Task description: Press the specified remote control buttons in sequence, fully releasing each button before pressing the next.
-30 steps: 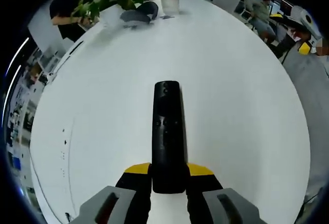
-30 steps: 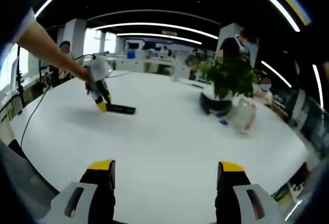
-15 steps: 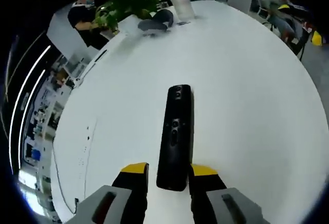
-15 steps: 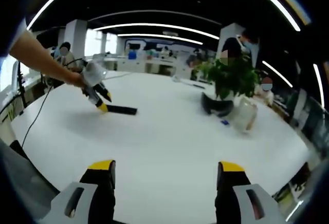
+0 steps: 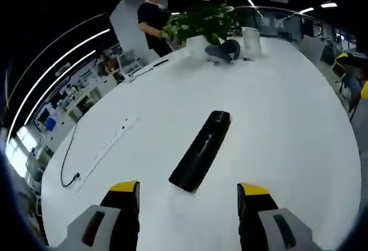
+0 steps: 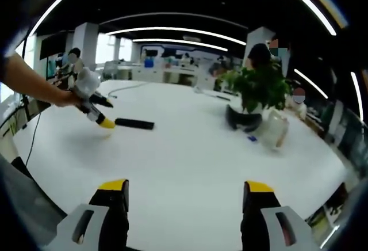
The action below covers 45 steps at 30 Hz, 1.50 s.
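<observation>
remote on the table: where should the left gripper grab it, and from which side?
Judging by its pose, grip the remote across its narrow width at the near end, coming in along its length from that end. It lies flat on the white table, long and slim, and the left gripper, jaws open, already faces that end.

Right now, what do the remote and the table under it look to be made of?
The remote looks like black plastic with a dull sheen: soft highlights along its top, no grain or metal glint. The table looks like a smooth white laminate or painted top, semi-matte, with faint shadows and diffuse glare; the exact material cannot be told from here.
</observation>
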Tool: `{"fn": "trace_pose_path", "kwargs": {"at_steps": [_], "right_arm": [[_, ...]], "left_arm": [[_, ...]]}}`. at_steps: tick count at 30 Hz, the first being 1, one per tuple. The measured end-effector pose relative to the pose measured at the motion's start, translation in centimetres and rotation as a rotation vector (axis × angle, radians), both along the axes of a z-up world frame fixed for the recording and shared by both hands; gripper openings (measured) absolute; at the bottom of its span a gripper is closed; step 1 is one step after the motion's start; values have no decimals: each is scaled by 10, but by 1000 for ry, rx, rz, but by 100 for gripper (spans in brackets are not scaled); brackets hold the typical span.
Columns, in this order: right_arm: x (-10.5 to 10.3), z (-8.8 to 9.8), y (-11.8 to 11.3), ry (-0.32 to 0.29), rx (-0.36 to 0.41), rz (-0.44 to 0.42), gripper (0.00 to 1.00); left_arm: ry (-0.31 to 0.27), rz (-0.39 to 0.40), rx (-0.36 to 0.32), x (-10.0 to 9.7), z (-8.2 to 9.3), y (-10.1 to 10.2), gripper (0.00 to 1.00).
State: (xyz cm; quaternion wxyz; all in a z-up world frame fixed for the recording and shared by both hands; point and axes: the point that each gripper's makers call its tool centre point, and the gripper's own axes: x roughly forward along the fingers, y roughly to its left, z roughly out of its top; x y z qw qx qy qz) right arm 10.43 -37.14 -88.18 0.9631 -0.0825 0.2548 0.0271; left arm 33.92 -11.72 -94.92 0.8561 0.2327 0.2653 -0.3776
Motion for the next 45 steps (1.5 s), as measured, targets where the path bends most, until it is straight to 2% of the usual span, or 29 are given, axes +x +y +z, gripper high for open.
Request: {"fn": "trace_pose_path", "kwargs": {"at_steps": [3, 10, 14, 17, 23, 25, 26, 34, 37, 39, 45], "right_arm": [[0, 1, 0, -3, 1, -1, 80], [0, 3, 1, -14, 1, 0, 81], [-1, 5, 0, -23, 5, -7, 81], [-1, 6, 1, -25, 7, -2, 81], [0, 7, 2, -34, 12, 0, 81], [0, 8, 1, -36, 13, -1, 81], [0, 9, 2, -41, 15, -2, 82], [0, 10, 1, -42, 13, -6, 83], [0, 11, 1, -46, 9, -7, 84], [0, 11, 0, -47, 7, -13, 84], [1, 14, -3, -62, 7, -26, 85]], "left_arm": [[-33, 53, -79, -16, 14, 9, 84], [-48, 130, -168, -57, 35, 33, 97], [-68, 200, -241, -79, 48, 46, 100], [-72, 231, -249, -97, 52, 56, 100], [-95, 351, -324, -128, 70, 79, 100], [-102, 368, -331, -136, 74, 83, 100], [-118, 388, -328, -148, 76, 89, 100], [-137, 515, -322, -203, 73, 119, 100], [-143, 555, -340, -213, 75, 127, 100], [-155, 599, -393, -216, 78, 130, 100], [-187, 610, -377, -225, 72, 127, 100]]}}
